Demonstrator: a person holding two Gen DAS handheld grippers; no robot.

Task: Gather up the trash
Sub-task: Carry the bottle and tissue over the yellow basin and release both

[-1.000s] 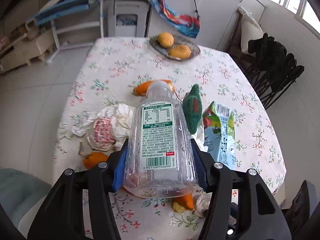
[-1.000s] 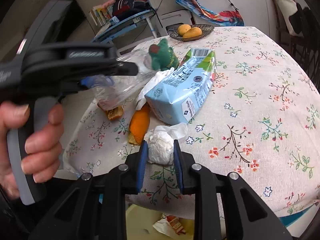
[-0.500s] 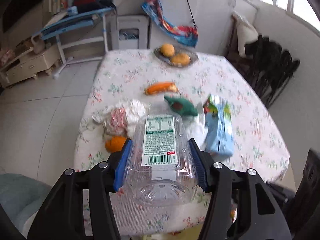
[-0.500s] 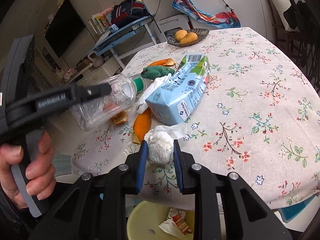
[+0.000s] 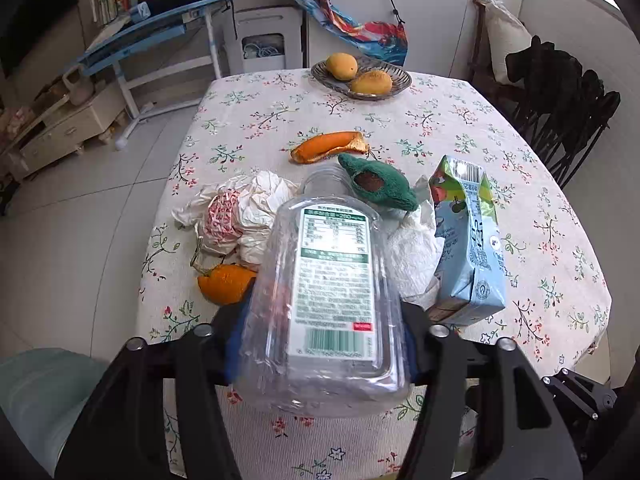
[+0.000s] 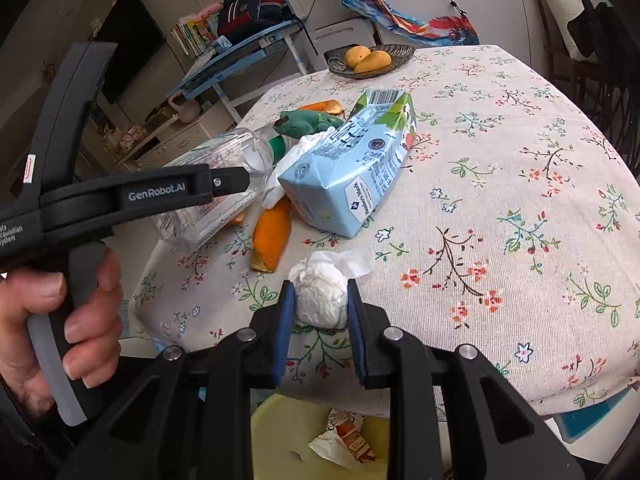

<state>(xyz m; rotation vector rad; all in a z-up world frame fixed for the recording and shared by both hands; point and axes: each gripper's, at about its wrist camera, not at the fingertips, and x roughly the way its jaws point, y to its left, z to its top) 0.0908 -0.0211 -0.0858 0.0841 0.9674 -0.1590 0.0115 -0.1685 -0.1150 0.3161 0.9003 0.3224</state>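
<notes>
Around the blue juice carton (image 5: pixel 468 248) at the near edge of the surface (image 5: pixel 460 120), we read the trash from left to right. Farthest left of the carton lies a crumpled white wrapper (image 5: pixel 240 216) with red print, and just in front of it a piece of orange peel (image 5: pixel 226 282). Next comes the clear plastic bottle (image 5: pixel 328 296), pinched across its body by the left hand-held gripper (image 5: pixel 320 344) and lifted above the surface, neck pointing away from us; we judge it is held this way so it can be carried to the yellow bin (image 6: pixel 280 440) below the near edge. Its green and white label carries a nutrition table and a barcode, but the print is too fine for us to read. Behind the carton's left side sit a green plush toy (image 5: pixel 378 188) and a long peel (image 5: pixel 330 146), with a white tissue (image 5: pixel 414 256) touching the carton. The carton itself lies on its side, a barcode on its top flap; its lettering is not legible.

Nearer than the carton, the right hand-held gripper (image 6: pixel 322 312) squeezes a balled white tissue (image 6: pixel 320 296) directly above the bin, which already holds wrappers. The left tool's arm reads "GenRobot.AI".
</notes>
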